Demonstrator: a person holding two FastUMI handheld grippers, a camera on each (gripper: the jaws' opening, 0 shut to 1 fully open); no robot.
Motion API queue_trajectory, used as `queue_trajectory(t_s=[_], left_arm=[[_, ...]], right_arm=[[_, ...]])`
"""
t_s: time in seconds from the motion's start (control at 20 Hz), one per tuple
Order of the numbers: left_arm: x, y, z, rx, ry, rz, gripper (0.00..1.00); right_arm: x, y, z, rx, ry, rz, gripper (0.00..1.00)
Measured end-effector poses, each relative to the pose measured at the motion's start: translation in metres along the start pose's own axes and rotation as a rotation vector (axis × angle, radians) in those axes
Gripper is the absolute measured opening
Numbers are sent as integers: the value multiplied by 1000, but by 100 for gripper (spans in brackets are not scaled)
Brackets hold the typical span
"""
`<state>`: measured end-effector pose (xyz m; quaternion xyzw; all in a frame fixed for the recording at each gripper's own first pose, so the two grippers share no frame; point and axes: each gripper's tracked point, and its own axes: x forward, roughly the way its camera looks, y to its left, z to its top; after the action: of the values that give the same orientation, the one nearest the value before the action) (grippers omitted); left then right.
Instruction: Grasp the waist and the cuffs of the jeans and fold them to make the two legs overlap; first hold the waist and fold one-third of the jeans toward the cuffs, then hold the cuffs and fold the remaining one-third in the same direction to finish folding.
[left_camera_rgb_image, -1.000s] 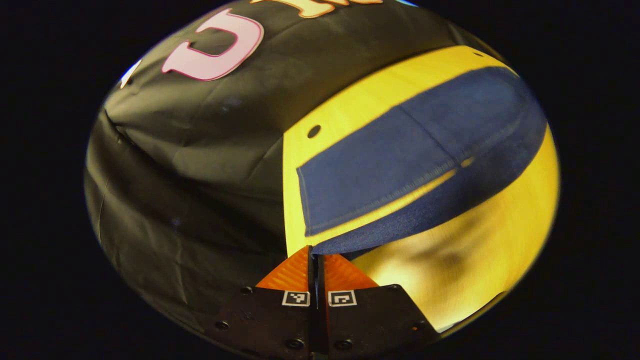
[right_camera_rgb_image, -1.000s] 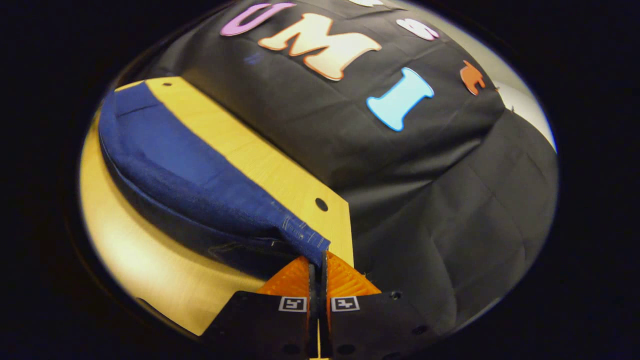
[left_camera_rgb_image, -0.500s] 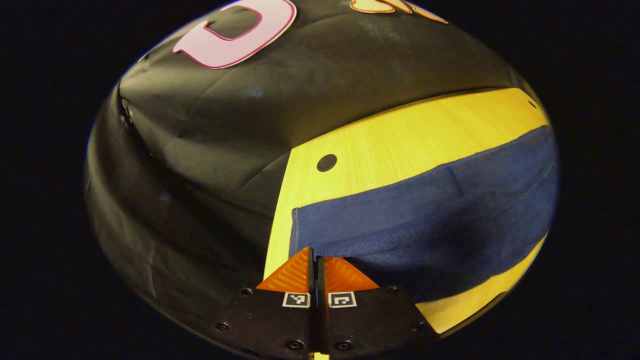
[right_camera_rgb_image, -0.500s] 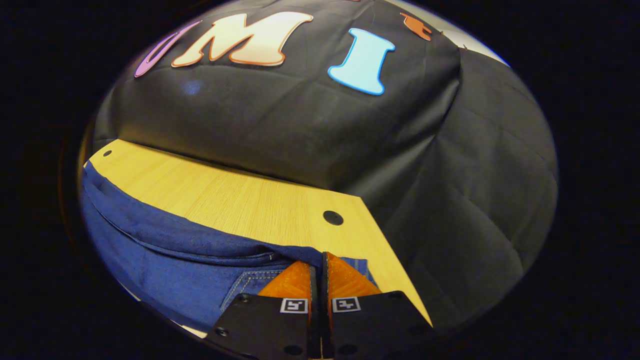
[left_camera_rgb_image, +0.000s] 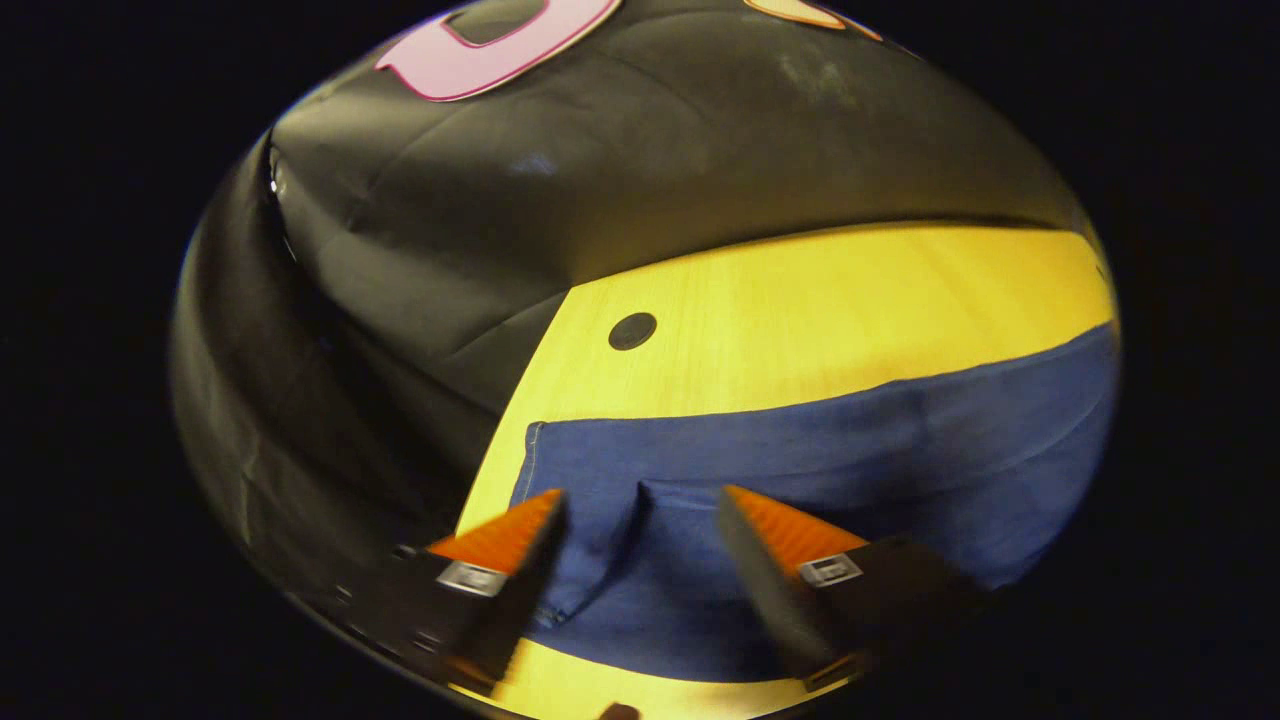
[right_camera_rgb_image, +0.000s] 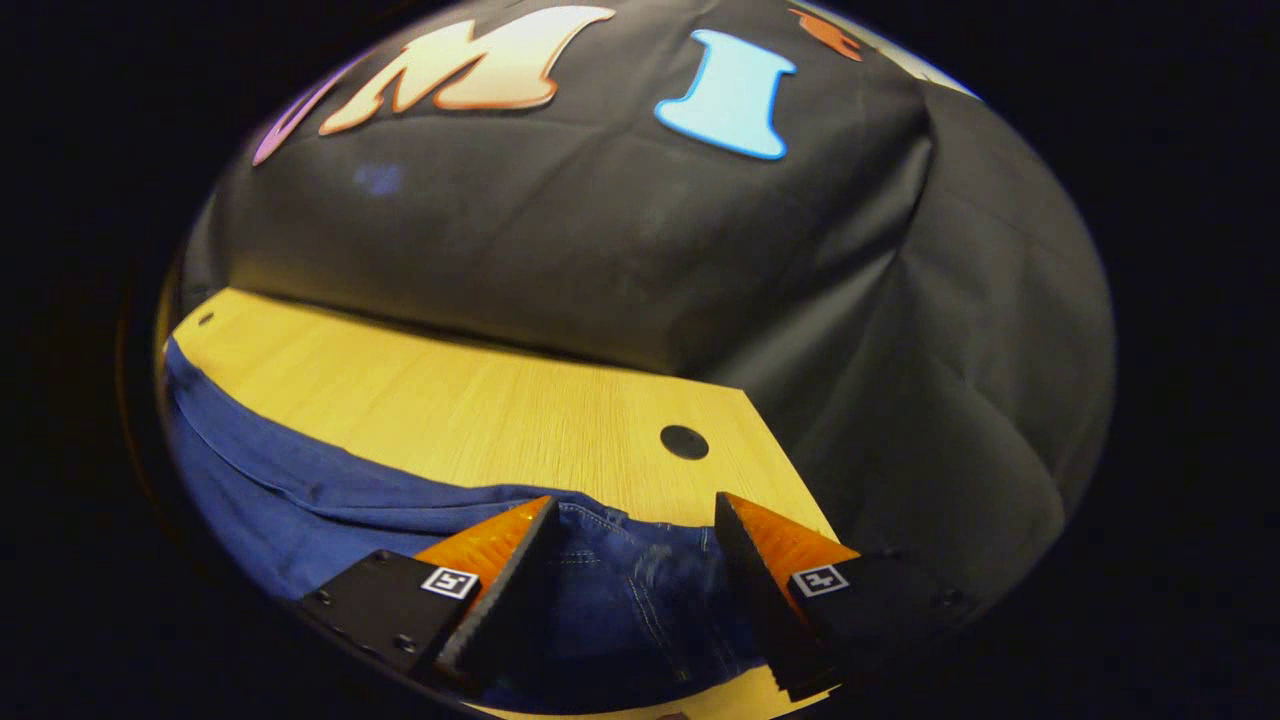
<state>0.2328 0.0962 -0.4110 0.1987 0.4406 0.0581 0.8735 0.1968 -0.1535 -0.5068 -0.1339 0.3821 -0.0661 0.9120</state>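
Note:
The blue jeans (left_camera_rgb_image: 820, 450) lie flat on the wooden table (left_camera_rgb_image: 820, 310), one leg laid over the other. In the left gripper view the cuff end (left_camera_rgb_image: 580, 520) sits between the spread fingers of my left gripper (left_camera_rgb_image: 640, 510), which is open and just above the cloth. In the right gripper view the waist end of the jeans (right_camera_rgb_image: 630, 580), with its stitched seams, lies under my right gripper (right_camera_rgb_image: 630, 515), also open with nothing pinched. The jeans (right_camera_rgb_image: 300, 480) stretch away to the left there.
The table's left edge (left_camera_rgb_image: 500, 430) and a dark round hole (left_camera_rgb_image: 632, 331) are close to the cuffs. Another hole (right_camera_rgb_image: 684, 441) and the table's right corner (right_camera_rgb_image: 790, 470) are near the waist. Black cloth walls (right_camera_rgb_image: 600, 230) stand behind and beside the table.
Both grippers lowered the lifted jeans edge onto the lower leg, then opened and let go. The cloth now lies flat on the table.

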Motion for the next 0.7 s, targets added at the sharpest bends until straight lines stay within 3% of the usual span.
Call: queue_trajectory(t_s=[0.05,0.1,0.35,0.7], left_arm=[[-19,0,9,-29,-31,-7,100],[-30,0,19,-56,-72,-12,96],[-62,4,49,-136,-233,-84,95],[-59,2,41,-141,-289,-140,95]], right_arm=[[-8,-8,2,32,-7,-7,99],[-14,-20,2,62,-11,-21,99],[-42,-65,-27,254,36,-79,100],[-38,-119,-92,513,180,-227,99]])
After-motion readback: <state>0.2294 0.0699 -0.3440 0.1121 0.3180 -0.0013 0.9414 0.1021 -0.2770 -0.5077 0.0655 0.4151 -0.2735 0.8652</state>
